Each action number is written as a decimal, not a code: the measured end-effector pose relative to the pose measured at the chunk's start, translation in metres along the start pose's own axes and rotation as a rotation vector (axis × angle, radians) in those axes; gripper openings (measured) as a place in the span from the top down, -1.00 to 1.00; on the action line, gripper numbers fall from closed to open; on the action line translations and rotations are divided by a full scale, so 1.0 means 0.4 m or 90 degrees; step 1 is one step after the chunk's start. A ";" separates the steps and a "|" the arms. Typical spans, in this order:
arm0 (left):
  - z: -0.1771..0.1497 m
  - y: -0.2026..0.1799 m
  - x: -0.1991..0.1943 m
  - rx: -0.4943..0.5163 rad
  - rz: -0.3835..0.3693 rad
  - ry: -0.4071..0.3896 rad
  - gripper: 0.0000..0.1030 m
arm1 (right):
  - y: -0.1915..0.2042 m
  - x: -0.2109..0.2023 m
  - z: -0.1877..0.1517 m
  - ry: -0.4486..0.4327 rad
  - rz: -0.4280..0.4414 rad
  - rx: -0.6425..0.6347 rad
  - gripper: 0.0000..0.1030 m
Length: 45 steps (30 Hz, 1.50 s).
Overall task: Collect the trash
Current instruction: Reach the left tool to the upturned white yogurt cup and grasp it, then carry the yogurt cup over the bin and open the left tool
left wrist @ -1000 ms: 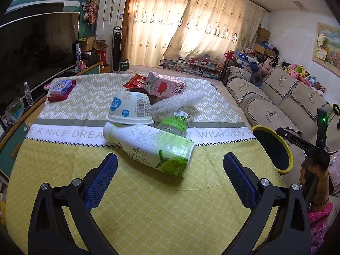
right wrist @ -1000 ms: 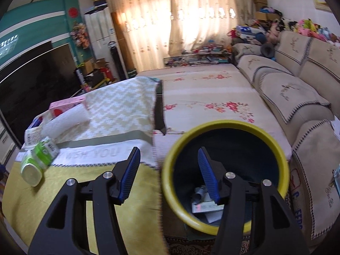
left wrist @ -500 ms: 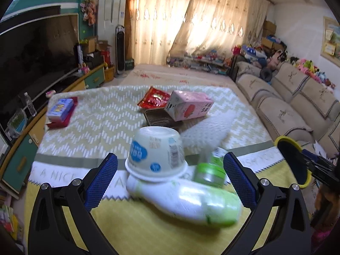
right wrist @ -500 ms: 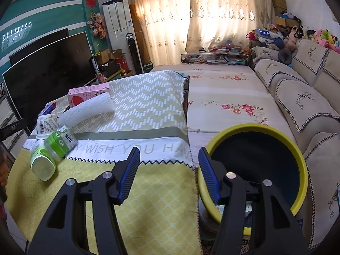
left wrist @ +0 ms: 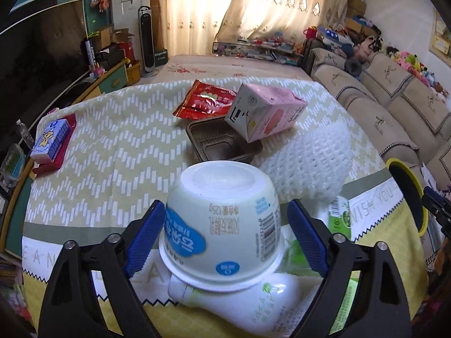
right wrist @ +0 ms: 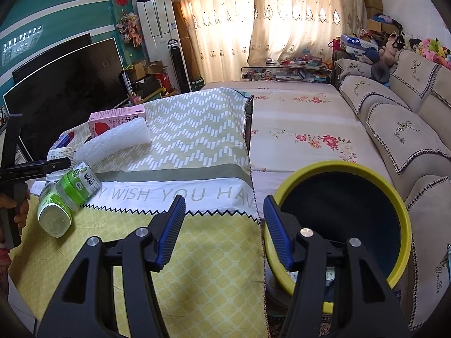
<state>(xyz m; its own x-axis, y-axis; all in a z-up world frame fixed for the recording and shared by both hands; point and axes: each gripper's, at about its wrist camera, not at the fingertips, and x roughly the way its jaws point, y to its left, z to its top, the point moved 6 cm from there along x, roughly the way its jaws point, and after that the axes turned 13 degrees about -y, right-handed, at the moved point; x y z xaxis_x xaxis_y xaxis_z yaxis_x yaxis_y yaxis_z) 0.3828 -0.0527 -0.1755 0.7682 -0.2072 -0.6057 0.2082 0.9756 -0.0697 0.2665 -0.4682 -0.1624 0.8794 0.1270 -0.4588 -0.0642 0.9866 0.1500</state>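
An upturned white yogurt cup (left wrist: 222,225) with a blue label rests on a lying white-and-green bottle (left wrist: 253,304). My left gripper (left wrist: 225,205) straddles the cup and its jaws are closing; a gap still shows at the right pad (left wrist: 307,236). Behind the cup lie a small green jar (left wrist: 339,219), a white foam net (left wrist: 310,160), a brown plastic tray (left wrist: 222,143), a pink carton (left wrist: 265,115) and a red wrapper (left wrist: 205,101). My right gripper (right wrist: 225,200) hangs open and holds nothing at the table's right edge, beside the yellow-rimmed bin (right wrist: 318,166).
A blue tissue pack (left wrist: 50,140) on a red book sits at the table's far left. A sofa (right wrist: 400,129) runs along the right behind the bin. A floral-covered surface (right wrist: 296,129) lies beyond the table. A television (right wrist: 62,90) stands on the left.
My left gripper has moved forward over the bottle until the cup sits between its fingers, and its jaws have narrowed. The right gripper's view has swung left from above the bin toward the table edge.
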 end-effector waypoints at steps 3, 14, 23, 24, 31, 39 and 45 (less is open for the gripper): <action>-0.007 0.002 0.018 0.006 0.003 0.011 -0.62 | 0.001 0.005 -0.006 0.004 0.001 0.000 -0.07; -0.003 0.016 0.014 -0.009 0.004 -0.006 -0.60 | -0.007 -0.004 -0.013 0.005 0.002 0.002 -0.07; 0.054 -0.034 -0.123 0.026 0.009 -0.080 -0.60 | -0.028 -0.035 -0.006 -0.009 -0.004 0.006 -0.07; 0.061 -0.052 -0.145 0.029 0.000 -0.088 -0.60 | -0.034 -0.040 -0.006 -0.011 -0.007 0.007 -0.07; 0.084 -0.243 -0.250 0.081 -0.089 -0.122 -0.60 | -0.121 -0.114 -0.028 -0.023 -0.050 0.018 -0.07; 0.066 -0.566 -0.253 0.139 -0.241 -0.105 -0.60 | -0.264 -0.244 -0.047 -0.054 -0.123 0.048 -0.07; 0.035 -0.807 -0.187 0.188 -0.321 -0.058 -0.60 | -0.356 -0.322 -0.059 -0.083 -0.162 0.084 -0.07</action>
<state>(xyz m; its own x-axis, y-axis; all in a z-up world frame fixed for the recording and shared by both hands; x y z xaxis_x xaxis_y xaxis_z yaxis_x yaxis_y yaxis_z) 0.2666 -0.3531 -0.0969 0.5764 -0.6586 -0.4837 0.7109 0.6961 -0.1007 0.1510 -0.6228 -0.1453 0.9129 -0.1446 -0.3817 0.2197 0.9622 0.1610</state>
